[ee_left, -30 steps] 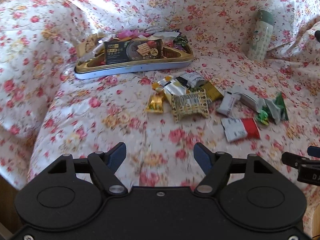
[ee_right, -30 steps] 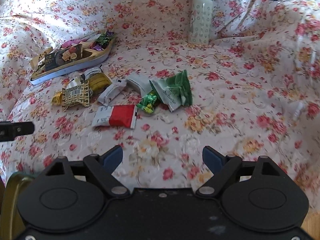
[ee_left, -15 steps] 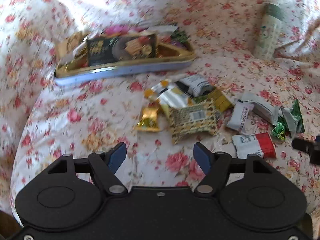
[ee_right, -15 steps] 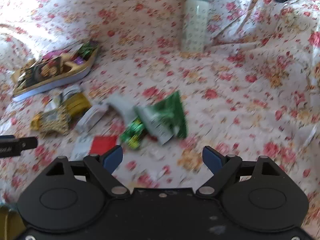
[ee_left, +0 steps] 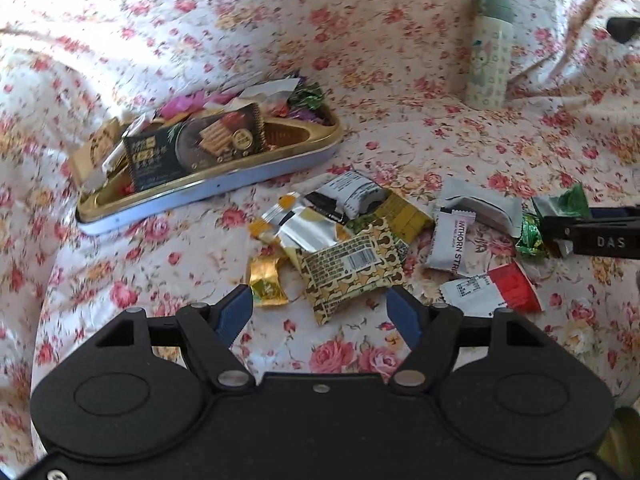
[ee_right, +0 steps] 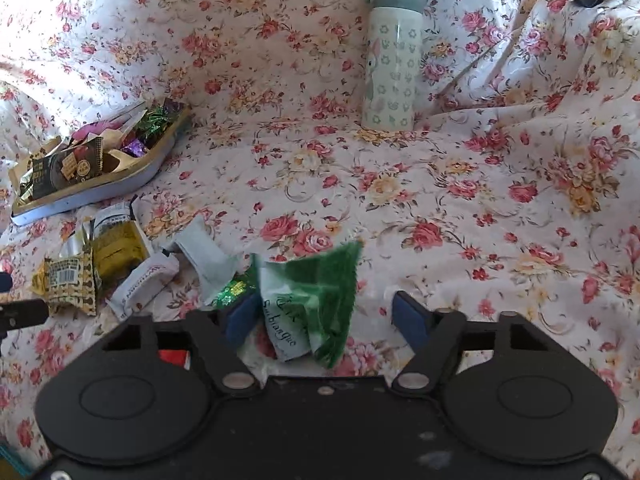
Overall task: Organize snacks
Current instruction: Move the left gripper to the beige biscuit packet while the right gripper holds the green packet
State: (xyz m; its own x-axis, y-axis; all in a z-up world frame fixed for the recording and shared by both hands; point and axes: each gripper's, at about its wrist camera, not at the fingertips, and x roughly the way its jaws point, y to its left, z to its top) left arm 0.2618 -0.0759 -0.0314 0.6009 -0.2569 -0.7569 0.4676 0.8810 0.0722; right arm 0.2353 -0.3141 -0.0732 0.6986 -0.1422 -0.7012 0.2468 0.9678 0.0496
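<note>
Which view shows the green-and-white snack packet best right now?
The right wrist view: the green-and-white packet lies close up, between the right gripper's open fingers. The left wrist view shows only its corner behind that gripper.

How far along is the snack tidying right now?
Partly done: the tin already holds several snacks. In hand: the right hand-held gripper has just been closing around the green packet, pads not yet pressing. Left: the loose wrappers on the sheet; the left hand-held gripper is empty.
</note>
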